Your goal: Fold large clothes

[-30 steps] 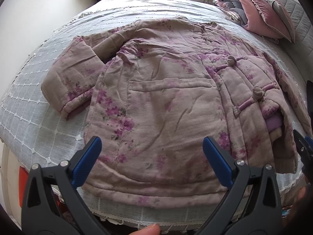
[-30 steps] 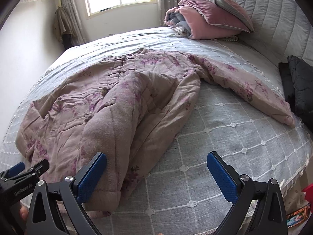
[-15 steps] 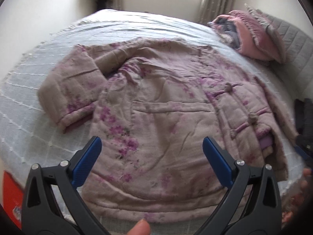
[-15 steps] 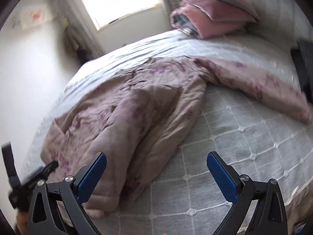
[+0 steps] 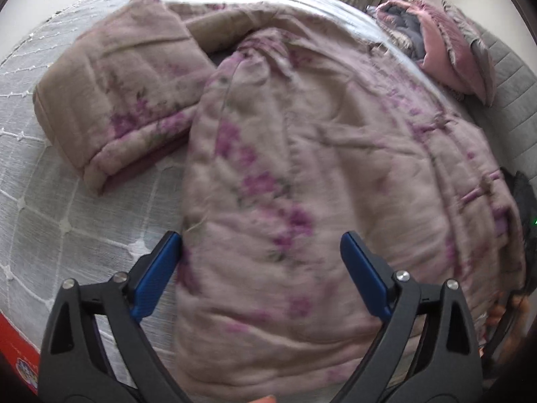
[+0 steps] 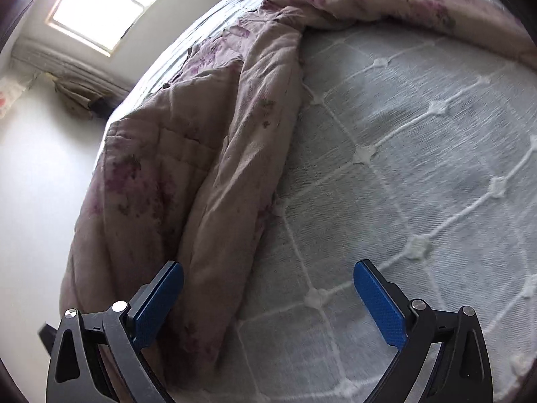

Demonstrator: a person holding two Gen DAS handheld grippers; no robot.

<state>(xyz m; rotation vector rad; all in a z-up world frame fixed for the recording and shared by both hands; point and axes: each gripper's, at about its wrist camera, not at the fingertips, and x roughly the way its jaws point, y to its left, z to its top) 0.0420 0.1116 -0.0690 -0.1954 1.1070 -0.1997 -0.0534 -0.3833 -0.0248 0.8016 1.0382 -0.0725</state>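
A large padded jacket, beige-pink with purple flowers, lies spread on a bed. One sleeve is folded in at its left. My left gripper hovers low over the jacket's hem corner; its jaws are wide and closing, and the blue pads do not press on the cloth below them. In the right wrist view the jacket's other side edge runs down toward my right gripper, which is open. Its left pad is beside the cloth edge, its right pad over bare bedspread. The far sleeve stretches across the top.
The bed wears a pale grey quilted spread. Pink and grey pillows and bedding are piled by the grey headboard. A dark garment lies at the bed's right. A red box sits below the bed edge. A window lights the far wall.
Both grippers have dropped closer to the bed. The left has come over the jacket's lower left hem. The right has rolled and neared the jacket's side edge.
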